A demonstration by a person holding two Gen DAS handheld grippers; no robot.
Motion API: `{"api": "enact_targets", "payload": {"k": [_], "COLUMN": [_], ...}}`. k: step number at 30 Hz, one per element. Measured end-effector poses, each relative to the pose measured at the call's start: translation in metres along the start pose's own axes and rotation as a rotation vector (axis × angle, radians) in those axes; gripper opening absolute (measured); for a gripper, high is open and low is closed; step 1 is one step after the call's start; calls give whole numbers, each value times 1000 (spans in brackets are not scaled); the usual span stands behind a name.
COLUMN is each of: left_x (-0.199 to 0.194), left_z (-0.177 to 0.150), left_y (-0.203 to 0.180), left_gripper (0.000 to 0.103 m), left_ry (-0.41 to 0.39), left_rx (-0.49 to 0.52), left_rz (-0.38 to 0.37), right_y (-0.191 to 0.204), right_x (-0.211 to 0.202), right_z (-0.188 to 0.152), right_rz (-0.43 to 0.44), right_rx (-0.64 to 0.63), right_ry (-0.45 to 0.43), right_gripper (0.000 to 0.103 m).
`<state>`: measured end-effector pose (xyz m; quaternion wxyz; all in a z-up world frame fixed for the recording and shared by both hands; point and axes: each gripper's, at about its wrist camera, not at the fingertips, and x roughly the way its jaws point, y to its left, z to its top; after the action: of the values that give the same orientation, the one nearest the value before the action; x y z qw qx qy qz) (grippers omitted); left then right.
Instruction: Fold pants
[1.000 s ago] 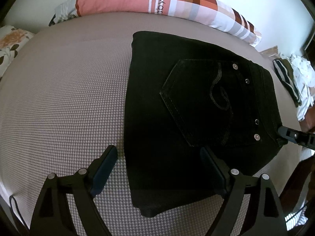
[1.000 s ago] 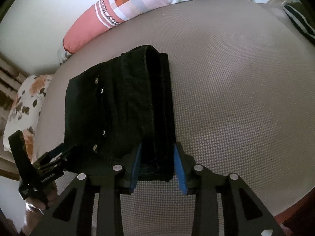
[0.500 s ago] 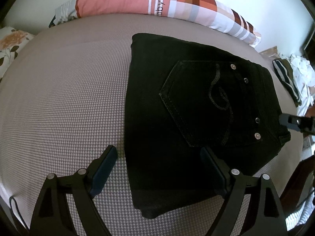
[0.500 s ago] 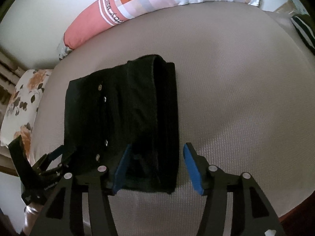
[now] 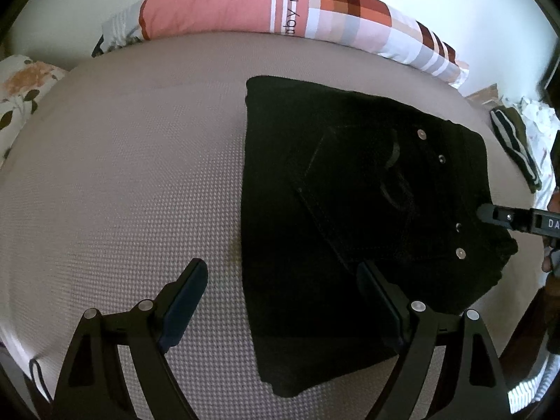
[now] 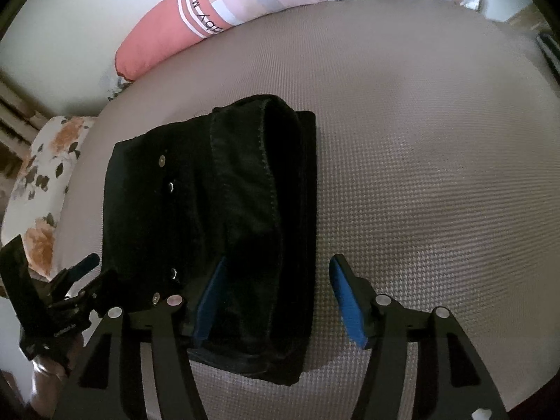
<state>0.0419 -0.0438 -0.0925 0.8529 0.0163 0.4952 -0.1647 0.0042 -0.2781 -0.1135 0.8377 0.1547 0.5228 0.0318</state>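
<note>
The pants, black denim in a thick folded stack, lie on the bed: heavy, limp, non-slip; best gripped at a folded edge. My right gripper has just been opening, jaws straddling the stack's edge unpressed. My left gripper stands wide, empty.

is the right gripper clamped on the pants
No, the right gripper has just been opening; its blue fingers stand apart, off the folded black pants.
</note>
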Motion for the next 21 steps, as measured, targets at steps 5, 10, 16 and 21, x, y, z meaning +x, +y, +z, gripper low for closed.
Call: {"api": "enact_targets", "payload": {"k": [5, 10, 16, 21], "left_x": [3, 7, 17, 18], "left_z": [9, 16, 21, 23], "left_y": [5, 9, 13, 13], "left_gripper": [87, 87, 87, 87], "left_ry": [10, 30, 81, 85], "left_rx": [-14, -17, -45, -34], "left_rz": [-16, -44, -118, -141], "right_y": [-11, -18, -28, -34], "right_x": [7, 14, 19, 18], "right_z": [4, 8, 14, 13], "right_rz": [81, 166, 252, 276], "right_rx": [35, 45, 56, 61], "right_ry": [36, 69, 110, 122], "right_gripper": [56, 53, 55, 55]}}
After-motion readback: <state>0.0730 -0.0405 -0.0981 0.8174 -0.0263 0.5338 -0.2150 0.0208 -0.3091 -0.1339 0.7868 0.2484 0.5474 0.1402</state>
